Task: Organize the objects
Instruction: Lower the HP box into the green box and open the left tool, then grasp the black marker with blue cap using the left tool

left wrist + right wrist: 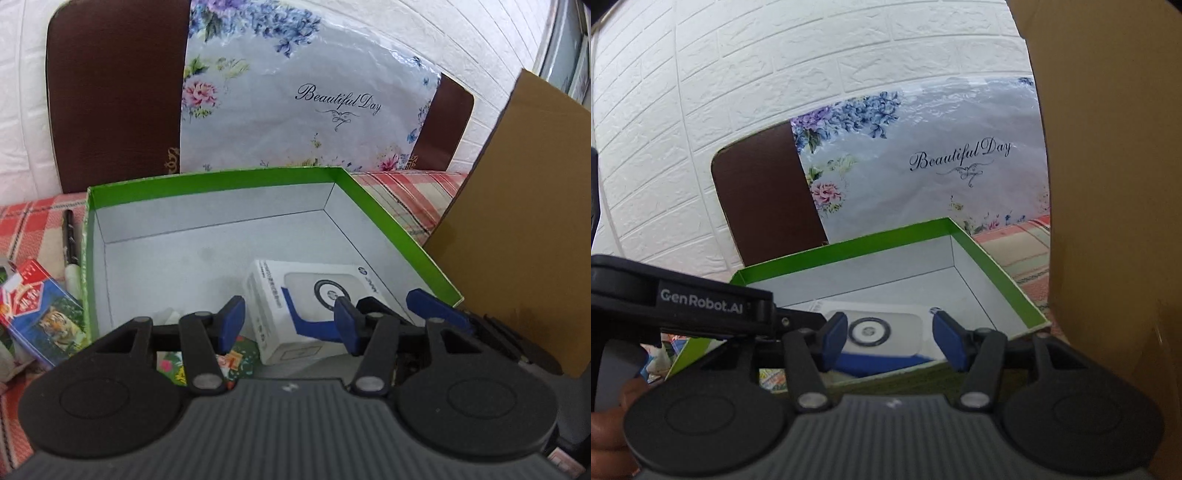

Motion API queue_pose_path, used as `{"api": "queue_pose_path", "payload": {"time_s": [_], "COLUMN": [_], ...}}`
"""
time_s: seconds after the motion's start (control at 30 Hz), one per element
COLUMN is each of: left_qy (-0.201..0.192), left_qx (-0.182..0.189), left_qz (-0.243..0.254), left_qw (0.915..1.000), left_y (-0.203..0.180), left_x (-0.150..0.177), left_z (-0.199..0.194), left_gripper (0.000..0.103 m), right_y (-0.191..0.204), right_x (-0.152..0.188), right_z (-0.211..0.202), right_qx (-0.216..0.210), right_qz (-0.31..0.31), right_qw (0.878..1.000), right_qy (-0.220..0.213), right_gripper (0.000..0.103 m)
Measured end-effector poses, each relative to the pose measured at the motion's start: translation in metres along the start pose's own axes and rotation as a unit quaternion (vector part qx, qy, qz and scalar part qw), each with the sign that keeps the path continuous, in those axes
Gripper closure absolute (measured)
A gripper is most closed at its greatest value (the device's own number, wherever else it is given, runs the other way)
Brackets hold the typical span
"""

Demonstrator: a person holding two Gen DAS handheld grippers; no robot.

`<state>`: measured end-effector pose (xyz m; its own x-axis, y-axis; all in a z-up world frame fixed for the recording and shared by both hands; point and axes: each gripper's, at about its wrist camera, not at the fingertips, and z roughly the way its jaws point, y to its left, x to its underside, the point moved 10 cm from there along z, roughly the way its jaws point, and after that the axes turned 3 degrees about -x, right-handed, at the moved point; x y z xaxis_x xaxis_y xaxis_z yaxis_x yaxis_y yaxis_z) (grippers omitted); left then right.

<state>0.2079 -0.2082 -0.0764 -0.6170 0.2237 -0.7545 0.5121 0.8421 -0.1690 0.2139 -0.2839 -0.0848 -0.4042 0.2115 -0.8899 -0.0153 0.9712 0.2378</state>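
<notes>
A green-rimmed open box (221, 175) with a white inside sits on the checked cloth. A white and blue product box (314, 295) lies inside it near the front. My left gripper (290, 321) is open above the front of the green box, fingers either side of the product box, holding nothing. A colourful flat pack (236, 363) lies under its left finger. My right gripper (890, 341) is open and empty at the green box's (886, 240) front edge, with the product box (879, 328) seen between its fingers. The left gripper's body (701, 299) shows at its left.
A tiger-print card box (48, 317) and a black pen (70, 243) lie left of the green box. A brown cardboard panel (517, 221) stands close on the right, also in the right wrist view (1108, 184). A floral bag (295, 92) and brown chair backs (114, 92) stand behind.
</notes>
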Motion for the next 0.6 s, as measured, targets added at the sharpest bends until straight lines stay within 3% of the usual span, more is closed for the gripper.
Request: {"api": "queue_pose_path", "payload": {"time_s": [0.2, 0.37, 0.6], "left_qy": [-0.027, -0.044, -0.028], "left_qx": [-0.028, -0.051, -0.111], "left_qz": [0.010, -0.017, -0.088], "left_qw": [0.9992, 0.9976, 0.9895], "left_y": [0.016, 0.051, 0.136], "left_x": [0.010, 0.037, 0.099], "left_z": [-0.037, -0.079, -0.120], "left_gripper": [0.048, 0.048, 0.048], "right_y": [0.034, 0.084, 0.164], "right_x": [0.005, 0.021, 0.073], "right_z": [-0.020, -0.041, -0.043], "right_qx": [-0.035, -0.078, -0.157], "right_qz": [-0.020, -0.066, -0.118], "right_qw": [0.999, 0.995, 0.977], "right_qy": [-0.001, 0.008, 0.084], "right_gripper": [0.048, 0.048, 0.048]}}
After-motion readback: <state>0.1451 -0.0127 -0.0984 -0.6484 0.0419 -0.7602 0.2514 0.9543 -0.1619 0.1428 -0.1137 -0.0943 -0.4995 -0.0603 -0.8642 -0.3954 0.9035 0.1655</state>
